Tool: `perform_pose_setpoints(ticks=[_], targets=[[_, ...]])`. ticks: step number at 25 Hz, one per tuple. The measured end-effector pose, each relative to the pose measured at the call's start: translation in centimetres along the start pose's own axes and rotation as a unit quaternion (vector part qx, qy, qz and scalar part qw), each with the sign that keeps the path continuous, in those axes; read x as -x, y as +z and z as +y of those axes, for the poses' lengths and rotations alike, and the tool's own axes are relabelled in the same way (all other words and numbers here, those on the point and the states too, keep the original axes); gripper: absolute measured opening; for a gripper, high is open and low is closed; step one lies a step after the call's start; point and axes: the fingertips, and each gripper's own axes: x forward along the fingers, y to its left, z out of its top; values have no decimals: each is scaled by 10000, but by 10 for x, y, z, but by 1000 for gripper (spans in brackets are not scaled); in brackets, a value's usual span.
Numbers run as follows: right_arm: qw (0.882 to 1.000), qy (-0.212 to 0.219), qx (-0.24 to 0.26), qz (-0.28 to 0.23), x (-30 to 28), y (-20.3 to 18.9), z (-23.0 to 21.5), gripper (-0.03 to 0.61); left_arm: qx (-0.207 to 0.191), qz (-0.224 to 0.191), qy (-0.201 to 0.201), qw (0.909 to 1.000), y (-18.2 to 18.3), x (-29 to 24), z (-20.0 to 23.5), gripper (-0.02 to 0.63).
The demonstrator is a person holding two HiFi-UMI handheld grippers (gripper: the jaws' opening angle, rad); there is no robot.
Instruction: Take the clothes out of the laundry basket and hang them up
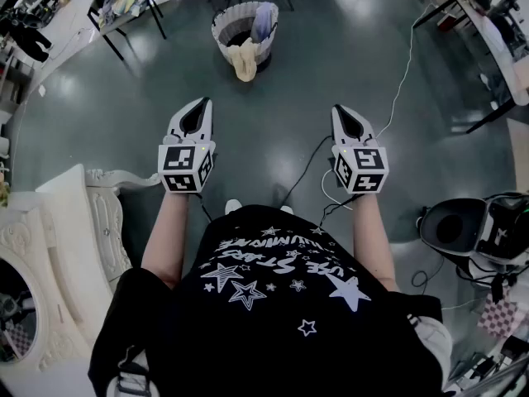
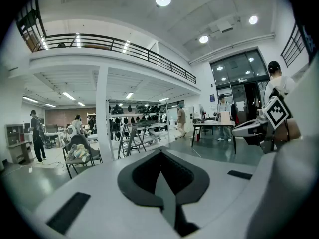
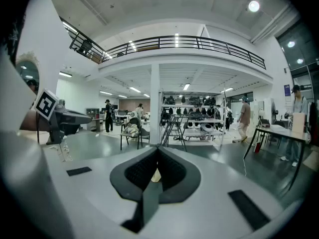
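Large hall under a railed gallery [image 2: 114, 44], with a glossy dark floor [image 1: 331, 64] across the whole head view. At that view's left edge, a white carved piece of furniture [image 1: 83, 222]. Bottom centre, a black shirt [image 1: 281, 321] printed with white stars, two bare forearms out in front of it. Low at the right, a black-and-white machine [image 1: 463, 226] on the floor. In both gripper views, off in the hall, a dark chair [image 2: 80, 139] heaped with pale clothes [image 2: 79, 154], near a folding rack [image 3: 174, 126].

Straight ahead, upright on the floor and well apart from both grippers, the laundry basket [image 1: 223, 35]: pale, ribbed, round. Sits beyond the gap between the two grippers, nearer the left one's line.

Left gripper [image 1: 201, 106]: level above the floor, pointing toward the basket, jaws pressed together on nothing. Right gripper [image 1: 339, 110]: alongside it and well apart, jaws likewise pressed together and empty.

Over the basket's near rim, a yellow cloth [image 1: 245, 63], hanging down the outside wall. Inside, against the right wall, a bluish garment [image 1: 264, 19]. On the floor near the right gripper, thin dark cables [image 1: 307, 168]; toward the upper right, a white cable [image 1: 403, 77].
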Motion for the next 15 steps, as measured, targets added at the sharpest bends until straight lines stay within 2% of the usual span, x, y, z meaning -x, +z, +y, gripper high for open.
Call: perform_pose_setpoints(ticks=[4,9,15], targets=[[10000,23,-52,43,5,-8,-6,8,65,-36,-221,9997,-6,4,-17,18],[9997,10,-222,75,16,-25,-19,8,167,158,-232,9995,-19,4,-37,18],[9982,480,-348,96,29,-45,-34,8,64,142,-90,9998,-22,-2,-72,20]])
